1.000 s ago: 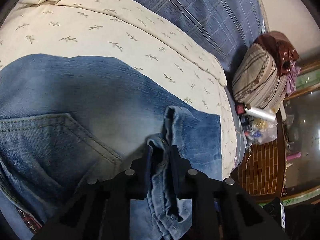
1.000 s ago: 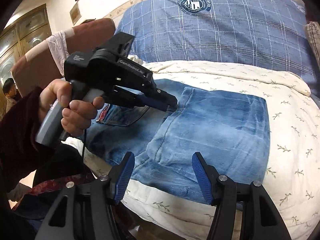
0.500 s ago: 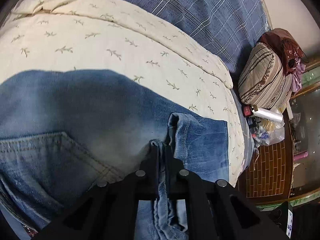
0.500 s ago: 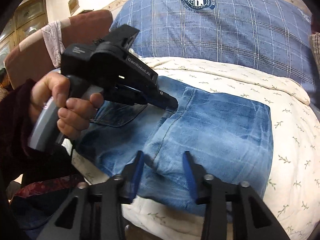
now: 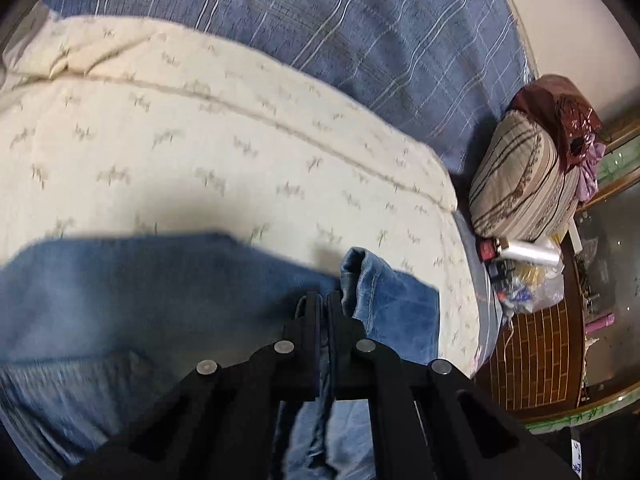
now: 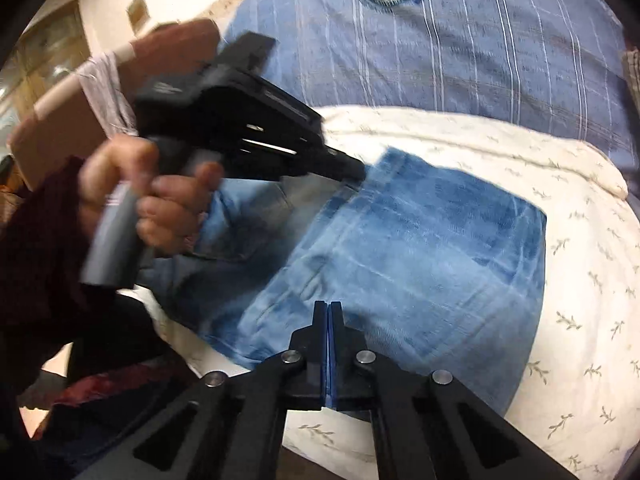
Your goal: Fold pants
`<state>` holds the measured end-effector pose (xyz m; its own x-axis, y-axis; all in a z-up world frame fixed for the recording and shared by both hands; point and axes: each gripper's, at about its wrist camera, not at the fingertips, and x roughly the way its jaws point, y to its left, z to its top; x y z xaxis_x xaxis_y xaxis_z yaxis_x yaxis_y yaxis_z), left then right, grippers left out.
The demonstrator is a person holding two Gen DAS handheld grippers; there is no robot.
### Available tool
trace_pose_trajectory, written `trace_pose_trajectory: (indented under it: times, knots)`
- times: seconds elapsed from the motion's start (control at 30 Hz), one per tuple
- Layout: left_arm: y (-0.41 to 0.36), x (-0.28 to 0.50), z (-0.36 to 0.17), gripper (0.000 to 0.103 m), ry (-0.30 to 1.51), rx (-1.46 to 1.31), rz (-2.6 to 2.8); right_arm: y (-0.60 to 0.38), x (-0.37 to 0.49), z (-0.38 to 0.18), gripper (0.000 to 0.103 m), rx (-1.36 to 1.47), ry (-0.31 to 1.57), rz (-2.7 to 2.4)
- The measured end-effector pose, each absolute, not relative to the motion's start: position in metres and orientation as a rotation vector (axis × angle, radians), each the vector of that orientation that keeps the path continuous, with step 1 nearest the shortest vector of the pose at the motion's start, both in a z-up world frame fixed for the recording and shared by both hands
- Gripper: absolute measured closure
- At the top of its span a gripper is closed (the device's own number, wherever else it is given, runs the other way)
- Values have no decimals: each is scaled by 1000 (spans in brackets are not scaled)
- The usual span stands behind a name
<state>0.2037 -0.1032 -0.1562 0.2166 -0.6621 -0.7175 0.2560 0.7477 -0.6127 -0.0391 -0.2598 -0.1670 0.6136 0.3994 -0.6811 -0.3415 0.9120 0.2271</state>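
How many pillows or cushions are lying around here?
2 that I can make out: a big blue plaid pillow at the head of the cream quilt, and a striped cushion beside the bed near the wall. Others may be hidden out of frame.

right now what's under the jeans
The jeans lie on a cream leaf-print quilt, which shows around their edges. Whatever sits beneath the denim itself is covered.
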Motion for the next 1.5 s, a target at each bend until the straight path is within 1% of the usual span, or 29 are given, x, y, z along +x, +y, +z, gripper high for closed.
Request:
trace_pose_trajectory:
  times: [0.07, 0.17, 0.23, 0.33, 0.4, 0.47, 0.67, 0.77, 0.87, 0.97, 1.03, 1.2, 1.3, 1.33, 1.47, 1.5]
  knots:
    - [-108, 208, -162, 100, 1210, -380, -645, -266, -39, -168, 102, 128, 801, 445]
    - [-102, 207, -185, 100, 1278, -368, -586, -259, -36, -172, 101, 60, 807, 415]
    - [-90, 203, -180, 100, 1261, -421, -590, -251, -37, -174, 101, -1, 815, 409]
    - [-72, 192, -155, 100, 1175, -410, -587, -238, -39, -177, 101, -53, 811, 452]
    - [-59, 177, -143, 100, 1154, -399, -600, -236, -37, -177, 101, -49, 817, 477]
    - [-54, 164, -142, 100, 1168, -388, -601, -242, -34, -177, 101, 23, 823, 502]
    - [-44, 100, -162, 100, 1201, -405, -624, -241, -37, -171, 100, 32, 818, 496]
    - [-60, 75, -180, 100, 1235, -344, -654, -237, -32, -179, 100, 9, 867, 493]
    - [-76, 68, -195, 100, 1256, -342, -698, -238, -30, -196, 99, -7, 919, 458]
    - [-85, 61, -193, 100, 1255, -333, -752, -251, -21, -223, 98, 8, 1026, 384]
    - [-83, 57, -188, 100, 1251, -329, -774, -266, -26, -226, 98, 94, 975, 435]
    - [-70, 58, -201, 100, 1280, -380, -726, -273, -25, -234, 98, 194, 978, 433]
    - [-70, 57, -195, 100, 1248, -387, -715, -279, -26, -230, 98, 233, 988, 437]
    - [-69, 55, -189, 100, 1225, -374, -709, -280, -29, -226, 99, 227, 986, 422]
    - [-63, 54, -170, 100, 1170, -325, -703, -262, -48, -188, 98, -9, 821, 377]
    - [-61, 56, -172, 100, 1168, -321, -695, -259, -48, -181, 98, -24, 811, 378]
